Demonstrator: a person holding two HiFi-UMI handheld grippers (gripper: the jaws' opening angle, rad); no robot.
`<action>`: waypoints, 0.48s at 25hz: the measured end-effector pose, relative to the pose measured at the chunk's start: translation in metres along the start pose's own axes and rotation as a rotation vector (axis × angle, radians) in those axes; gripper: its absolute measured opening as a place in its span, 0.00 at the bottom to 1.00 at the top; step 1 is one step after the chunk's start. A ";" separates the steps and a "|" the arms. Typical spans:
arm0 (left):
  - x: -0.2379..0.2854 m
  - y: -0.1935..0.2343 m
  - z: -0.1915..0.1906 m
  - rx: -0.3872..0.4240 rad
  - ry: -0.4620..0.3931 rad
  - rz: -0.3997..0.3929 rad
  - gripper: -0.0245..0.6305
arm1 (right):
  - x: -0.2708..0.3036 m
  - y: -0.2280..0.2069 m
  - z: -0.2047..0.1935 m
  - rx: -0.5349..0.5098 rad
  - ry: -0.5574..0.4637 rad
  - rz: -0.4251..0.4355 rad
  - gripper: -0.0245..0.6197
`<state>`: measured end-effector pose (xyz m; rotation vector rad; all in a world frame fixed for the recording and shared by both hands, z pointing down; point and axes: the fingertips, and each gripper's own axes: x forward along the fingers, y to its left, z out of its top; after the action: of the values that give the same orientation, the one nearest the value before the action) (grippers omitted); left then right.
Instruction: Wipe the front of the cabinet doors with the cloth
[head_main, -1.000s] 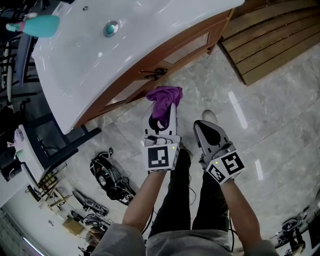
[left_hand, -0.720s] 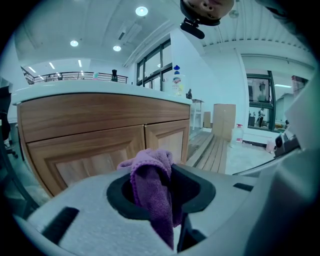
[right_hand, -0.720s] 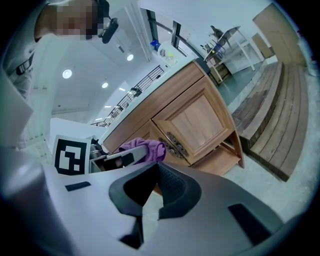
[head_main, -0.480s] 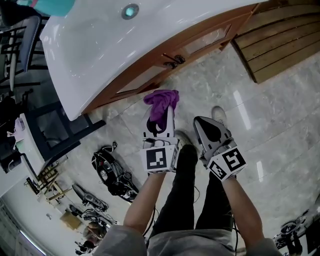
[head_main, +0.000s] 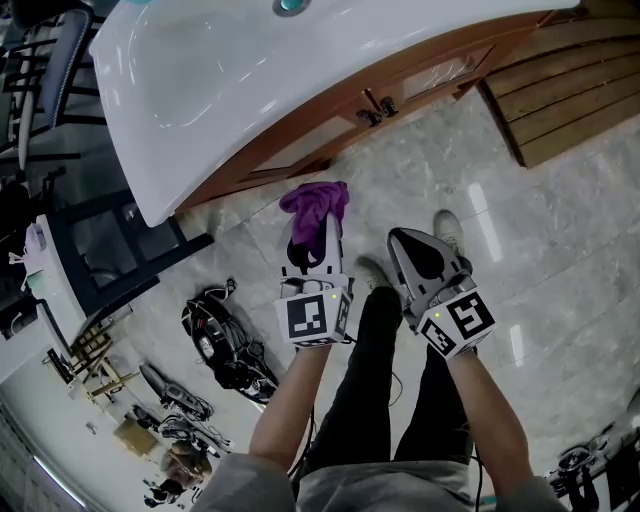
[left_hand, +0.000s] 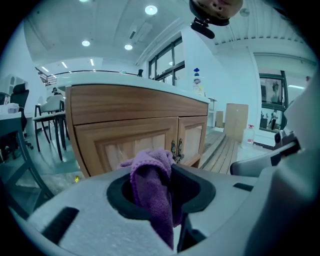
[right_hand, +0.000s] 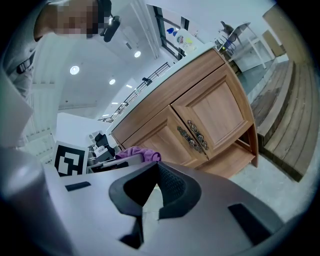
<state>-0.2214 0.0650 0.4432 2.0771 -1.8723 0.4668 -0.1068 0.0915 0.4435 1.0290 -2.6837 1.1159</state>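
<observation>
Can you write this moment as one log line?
left tool: shut on purple cloth | right tool: shut, empty | cabinet doors: cloth not touching

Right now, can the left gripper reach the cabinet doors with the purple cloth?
Probably yes: the left gripper holds the cloth facing the cabinet doors, with only bare floor between.

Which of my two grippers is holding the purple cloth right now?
The left gripper: it is shut on the purple cloth, which bunches out past its tip. The right gripper beside it is shut and holds nothing.
</observation>
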 end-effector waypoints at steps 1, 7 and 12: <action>-0.001 0.005 -0.003 -0.003 0.003 0.004 0.21 | 0.003 0.002 -0.002 -0.001 0.001 0.000 0.05; -0.002 0.031 -0.024 -0.019 0.020 0.021 0.21 | 0.020 0.011 -0.012 -0.002 -0.009 -0.002 0.05; 0.002 0.052 -0.035 -0.039 0.024 0.028 0.21 | 0.035 0.013 -0.019 0.003 -0.025 -0.023 0.05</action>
<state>-0.2737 0.0731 0.4757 2.0145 -1.8840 0.4564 -0.1457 0.0914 0.4600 1.0788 -2.6832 1.1111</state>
